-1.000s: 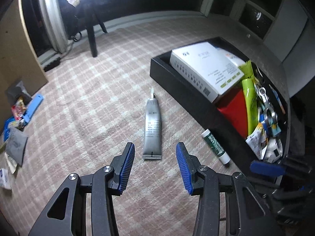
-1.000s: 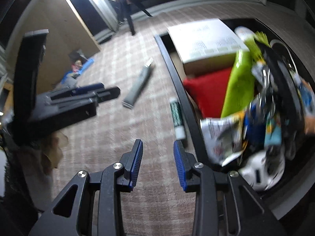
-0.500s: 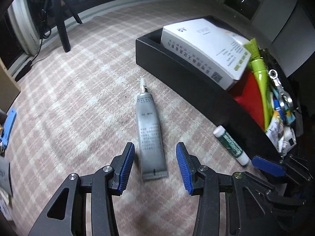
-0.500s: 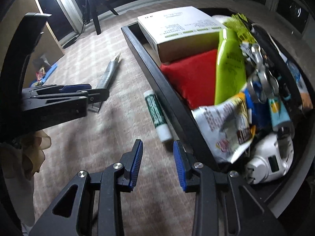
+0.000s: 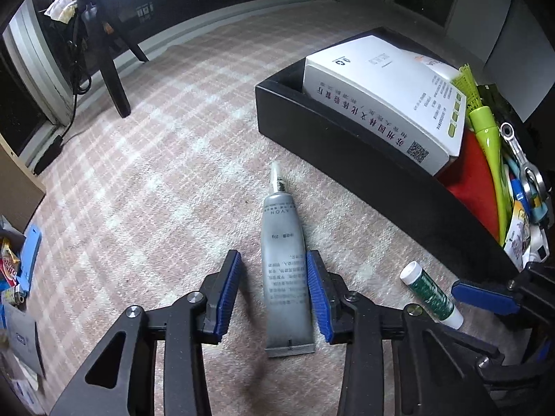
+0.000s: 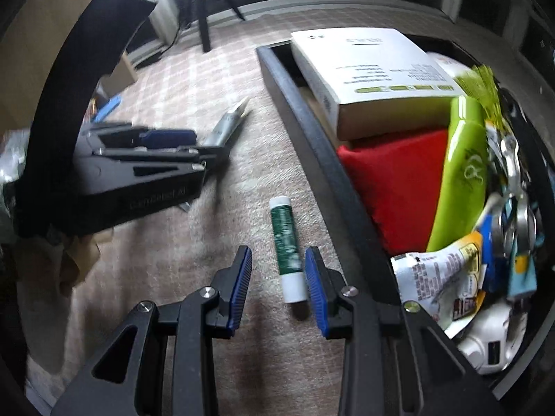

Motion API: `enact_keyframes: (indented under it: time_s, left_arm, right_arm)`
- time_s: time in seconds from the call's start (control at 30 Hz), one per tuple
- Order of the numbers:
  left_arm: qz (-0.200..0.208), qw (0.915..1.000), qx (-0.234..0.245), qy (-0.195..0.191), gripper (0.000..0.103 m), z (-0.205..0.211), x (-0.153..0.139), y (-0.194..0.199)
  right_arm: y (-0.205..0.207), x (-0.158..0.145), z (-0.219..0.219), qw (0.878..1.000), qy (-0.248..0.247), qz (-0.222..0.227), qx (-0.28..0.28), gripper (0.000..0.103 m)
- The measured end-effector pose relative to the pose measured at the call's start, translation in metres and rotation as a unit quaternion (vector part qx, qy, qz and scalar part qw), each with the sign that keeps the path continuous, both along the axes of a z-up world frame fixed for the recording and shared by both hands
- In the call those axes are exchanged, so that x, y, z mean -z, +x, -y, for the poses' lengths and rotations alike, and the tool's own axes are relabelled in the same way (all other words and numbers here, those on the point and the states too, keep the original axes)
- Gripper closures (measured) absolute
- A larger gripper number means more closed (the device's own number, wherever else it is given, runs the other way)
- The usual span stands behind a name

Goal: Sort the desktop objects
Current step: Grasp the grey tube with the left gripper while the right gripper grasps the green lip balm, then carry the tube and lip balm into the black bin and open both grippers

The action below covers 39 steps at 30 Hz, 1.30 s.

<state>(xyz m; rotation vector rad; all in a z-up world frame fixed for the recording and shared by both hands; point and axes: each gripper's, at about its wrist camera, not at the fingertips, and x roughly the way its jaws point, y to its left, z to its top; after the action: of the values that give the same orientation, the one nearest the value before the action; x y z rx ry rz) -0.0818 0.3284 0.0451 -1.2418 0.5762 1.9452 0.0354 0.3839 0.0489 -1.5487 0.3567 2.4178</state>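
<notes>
Item, pick-up step: we have our left gripper (image 5: 274, 289) closing half-open jaws around the grey tube (image 5: 285, 270), our right gripper (image 6: 277, 289) likewise around the green stick (image 6: 286, 242), both lying on the carpet beside the black tray (image 5: 381, 170), neither yet clamped; next, firm closure, then lifting.

Domestic room, floor laid with pink-and-white checked carpet (image 5: 166, 159), dark furniture legs (image 5: 114, 79) stood by a skirting board, power cable (image 5: 74, 104) trailed at the wall, black storage tray (image 5: 364, 159) held household oddments.
</notes>
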Motion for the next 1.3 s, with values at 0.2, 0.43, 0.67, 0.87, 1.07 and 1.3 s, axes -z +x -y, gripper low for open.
enact_keyframes:
  time_s: [0.2,0.43,0.67,0.87,1.07,1.3]
  left_arm:
    - [-0.004,1.0000,0.004,-0.004,0.073,0.009,-0.002,0.000]
    - [-0.014,0.9999,-0.003,-0.006,0.079,0.019,-0.004,0.004]
    - [0.010,0.9994,-0.032,0.006,0.079,0.039,-0.006,0.000]
    - [0.017,0.9979,-0.059,0.022,0.079,0.052,-0.022,0.005]
    - [0.003,0.9977,-0.050,0.045,0.079,0.036,-0.057,0.023]
    - [-0.010,0.9971,-0.029,0.070,0.079,-0.017,-0.079,0.036]
  right_arm:
    - [-0.016,0.005,0.007,0.999,0.038,0.024,-0.008,0.075]
    - [-0.012,0.009,0.006,0.999,0.028,0.023,-0.011,0.088]
    - [0.002,-0.002,-0.002,1.000,-0.016,-0.004,-0.005,0.088]
    - [0.018,-0.021,-0.012,0.999,-0.030,-0.033,-0.007,0.088]
    - [0.010,-0.043,-0.020,0.998,-0.027,-0.061,-0.002,0.088]
    - [0.035,-0.077,-0.069,0.996,-0.010,-0.085,0.009,0.088]
